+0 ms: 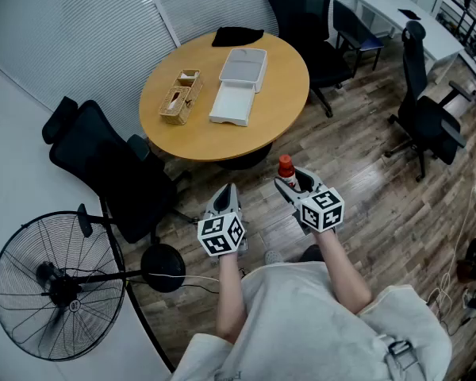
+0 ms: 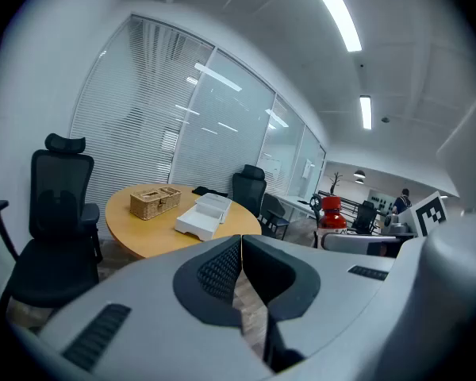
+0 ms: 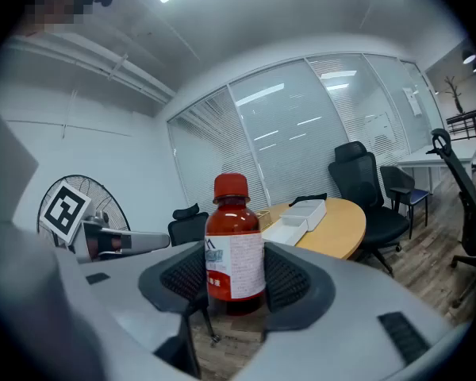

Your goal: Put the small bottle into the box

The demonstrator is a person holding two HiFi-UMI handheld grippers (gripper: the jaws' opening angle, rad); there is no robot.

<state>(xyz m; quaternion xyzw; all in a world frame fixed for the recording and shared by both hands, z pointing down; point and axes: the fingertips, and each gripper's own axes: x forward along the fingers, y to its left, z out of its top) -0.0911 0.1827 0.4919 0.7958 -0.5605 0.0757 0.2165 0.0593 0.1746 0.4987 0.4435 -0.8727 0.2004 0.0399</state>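
Observation:
A small bottle with a red cap, dark red contents and a white label stands upright between the pads of my right gripper, which is shut on it. In the head view the bottle and right gripper hang over the wood floor, short of the round table. An open white box with its lid folded back lies on that table, and the same box shows in the left gripper view. My left gripper is shut with nothing in it, its pads touching.
A wicker basket and a black cloth also lie on the table. Black office chairs stand around it, with another chair behind. A floor fan stands at the lower left. More desks and chairs fill the right.

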